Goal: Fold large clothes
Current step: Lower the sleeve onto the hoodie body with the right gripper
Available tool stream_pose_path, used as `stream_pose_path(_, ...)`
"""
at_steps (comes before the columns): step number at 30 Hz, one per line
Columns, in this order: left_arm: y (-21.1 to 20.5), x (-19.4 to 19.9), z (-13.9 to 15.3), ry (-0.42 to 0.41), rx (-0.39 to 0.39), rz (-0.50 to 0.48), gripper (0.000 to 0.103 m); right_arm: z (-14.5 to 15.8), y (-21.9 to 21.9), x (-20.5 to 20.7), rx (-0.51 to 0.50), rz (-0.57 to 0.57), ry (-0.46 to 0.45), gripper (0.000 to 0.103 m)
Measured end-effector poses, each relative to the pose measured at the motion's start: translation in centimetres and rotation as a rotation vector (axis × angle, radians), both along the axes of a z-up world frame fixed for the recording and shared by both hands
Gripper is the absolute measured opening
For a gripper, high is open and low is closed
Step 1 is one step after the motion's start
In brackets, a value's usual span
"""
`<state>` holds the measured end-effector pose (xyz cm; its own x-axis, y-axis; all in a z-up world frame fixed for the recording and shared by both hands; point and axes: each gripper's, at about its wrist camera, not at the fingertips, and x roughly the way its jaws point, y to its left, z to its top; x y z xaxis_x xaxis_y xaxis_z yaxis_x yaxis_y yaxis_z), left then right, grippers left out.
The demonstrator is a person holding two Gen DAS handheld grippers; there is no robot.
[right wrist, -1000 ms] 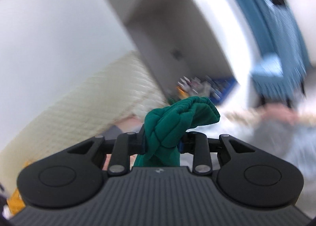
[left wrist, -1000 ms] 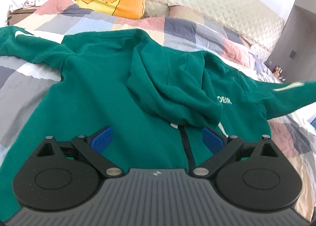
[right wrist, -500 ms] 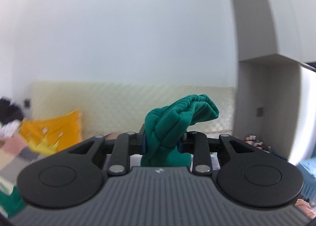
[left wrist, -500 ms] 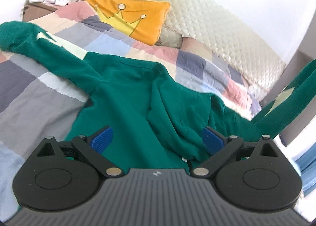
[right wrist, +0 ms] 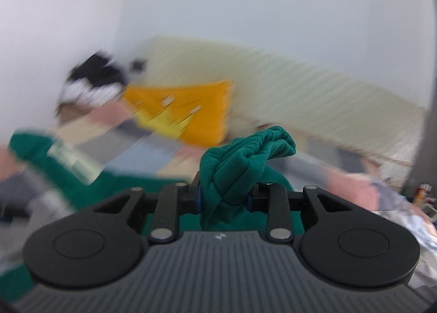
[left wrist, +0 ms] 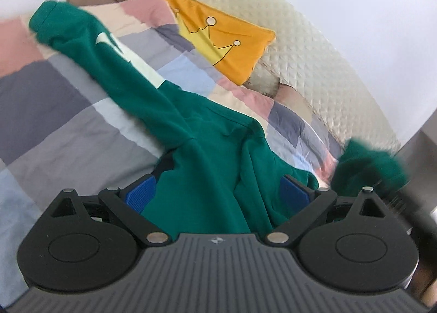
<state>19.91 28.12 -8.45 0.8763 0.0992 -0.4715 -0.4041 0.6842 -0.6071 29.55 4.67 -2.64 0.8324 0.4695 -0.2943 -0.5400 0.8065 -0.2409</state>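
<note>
Right wrist view: right tool [right wrist: 224,199] clamps a bunched sleeve [right wrist: 245,154], mid-fold over the hoodie [left wrist: 207,176] on the bed [left wrist: 54,111]; left tool [left wrist: 218,192] gapes empty. Next, lay it across the chest.

orange crown pillow [left wrist: 218,40], patchwork bedspread [left wrist: 68,111], quilted headboard [left wrist: 314,67]

No readable text shows in either view. The hoodie [left wrist: 202,154] sleeve bears a pale mark, illegible. The pillow [left wrist: 221,40] carries only a crown drawing.
</note>
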Motion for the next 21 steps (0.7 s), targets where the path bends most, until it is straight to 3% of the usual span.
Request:
stream_pose_path(7, 1.1, -0.4, -1.1, -0.019, 0.0, 0.024, 0.099, -8.4, 4.5, -4.3, -0.075, 0.162, 0.12, 0.031)
stream_pose_path(14, 0.8, 1.6, -2.7, -0.039, -0.069, -0.03, 0.099, -10.9, 3.3, -5.2, -0.056, 0.177, 0.191, 0.032)
stream_pose_path(16, 0.2, 2.3, -3.0, -0.046, -0.075, -0.049, 0.099, -11.0, 2.7, -4.5, -0.001, 0.175, 0.256, 0.035)
stream_pose_path(19, -0.7, 3.1, -3.2, -0.056, -0.08, -0.085, 0.097, -10.9, 1.1, -4.2, 0.077, 0.194, 0.37, 0.053)
stream_pose_path(21, -1.5, 3.3, -3.0, -0.072, -0.049, -0.076, 0.095, -10.6, -0.1, -4.4, 0.126, 0.224, 0.423, 0.059)
